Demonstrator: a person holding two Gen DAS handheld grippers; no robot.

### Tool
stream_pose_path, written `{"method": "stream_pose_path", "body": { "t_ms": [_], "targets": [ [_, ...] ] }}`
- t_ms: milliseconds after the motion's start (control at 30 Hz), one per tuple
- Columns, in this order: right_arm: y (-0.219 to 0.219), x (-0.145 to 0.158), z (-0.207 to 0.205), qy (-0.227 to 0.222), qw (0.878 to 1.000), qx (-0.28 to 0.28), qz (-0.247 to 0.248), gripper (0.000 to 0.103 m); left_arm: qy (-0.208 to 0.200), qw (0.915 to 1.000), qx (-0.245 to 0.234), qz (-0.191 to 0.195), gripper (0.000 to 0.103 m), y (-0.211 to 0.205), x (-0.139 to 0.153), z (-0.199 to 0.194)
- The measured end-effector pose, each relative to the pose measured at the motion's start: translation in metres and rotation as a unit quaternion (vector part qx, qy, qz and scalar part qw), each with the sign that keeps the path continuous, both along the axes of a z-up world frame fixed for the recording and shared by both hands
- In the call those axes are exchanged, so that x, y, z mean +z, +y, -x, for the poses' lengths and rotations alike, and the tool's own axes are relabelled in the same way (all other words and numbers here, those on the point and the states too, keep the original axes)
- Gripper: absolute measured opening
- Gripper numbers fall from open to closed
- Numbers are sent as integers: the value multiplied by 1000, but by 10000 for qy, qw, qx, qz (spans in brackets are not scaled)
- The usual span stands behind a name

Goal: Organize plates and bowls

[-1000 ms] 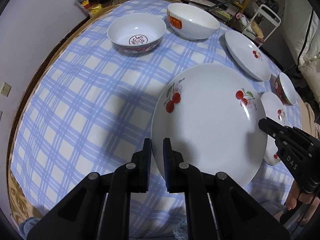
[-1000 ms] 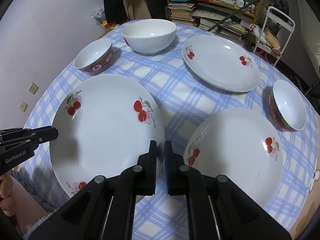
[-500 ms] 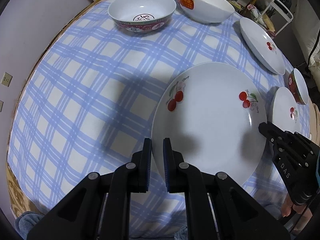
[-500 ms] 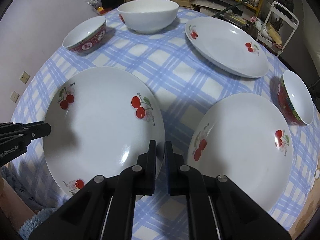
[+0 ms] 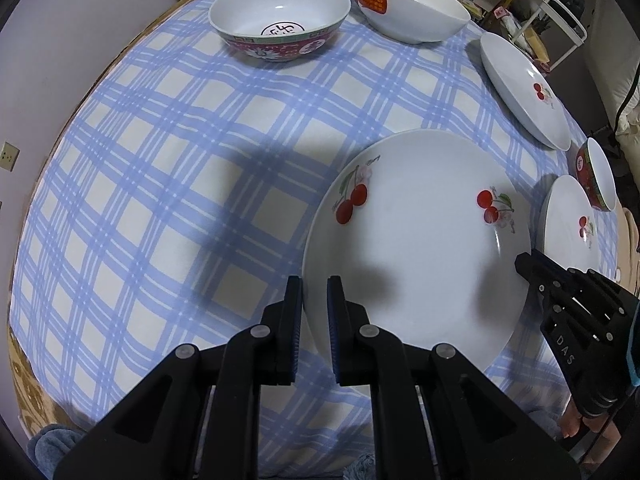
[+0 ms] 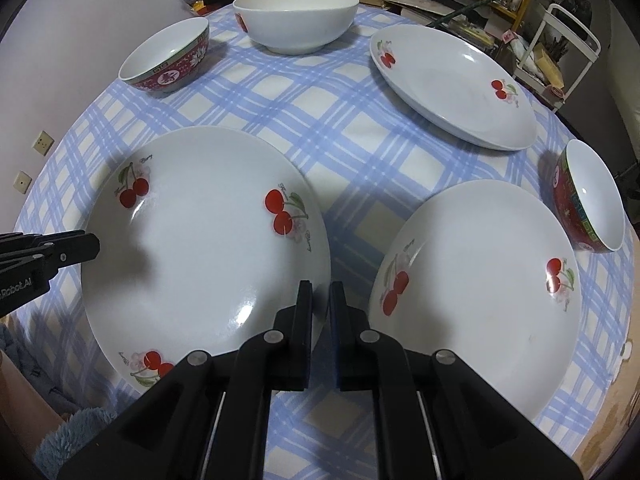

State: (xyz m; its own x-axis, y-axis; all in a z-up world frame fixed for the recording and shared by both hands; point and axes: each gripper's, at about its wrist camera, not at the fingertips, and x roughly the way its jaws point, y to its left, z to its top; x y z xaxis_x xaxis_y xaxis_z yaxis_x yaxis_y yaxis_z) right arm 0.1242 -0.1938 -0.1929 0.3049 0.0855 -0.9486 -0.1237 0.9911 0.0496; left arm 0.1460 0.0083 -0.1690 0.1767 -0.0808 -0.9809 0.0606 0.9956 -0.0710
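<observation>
Left gripper (image 5: 313,322): my jaws are pinched onto the left rim of the big cherry plate (image 5: 416,240), one finger under the edge and one over it.
Right gripper (image 6: 321,326): my jaws clamp the same plate's opposite rim (image 6: 200,240); from my left camera this gripper shows at the plate's far right edge (image 5: 524,266).
Big cherry plate: held between my two grippers, spanning the gap from one set of jaws to the other; whether it rests on the worktop or is lifted clear I cannot tell.
Second cherry plate (image 6: 476,296): just right of my right jaws, flat on the cloth, apart from the held plate.
Third cherry plate (image 6: 452,84): well ahead and to the right of my right jaws.
Small red bowl (image 6: 588,204): far right of my right jaws, just beyond the second plate.
Red patterned bowl (image 5: 280,24): far ahead of my left jaws, upright.
White bowl (image 5: 412,8): beside the red patterned bowl, to its right, orange sticker on its side.
Worktop (image 5: 140,160): round, covered in a blue checked cloth.
</observation>
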Motion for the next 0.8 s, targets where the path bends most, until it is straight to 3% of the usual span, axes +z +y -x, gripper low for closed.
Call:
{"method": "stream_pose_path", "body": {
  "t_ms": [467, 800],
  "targets": [
    [1, -2, -1, 9, 10000, 23, 39, 10, 109, 9998, 133, 84, 12, 4, -1, -1],
    [-17, 27, 3, -341, 9989, -174, -276, 10, -351, 9992, 1, -198, 19, 2, 33, -4]
  ]
}}
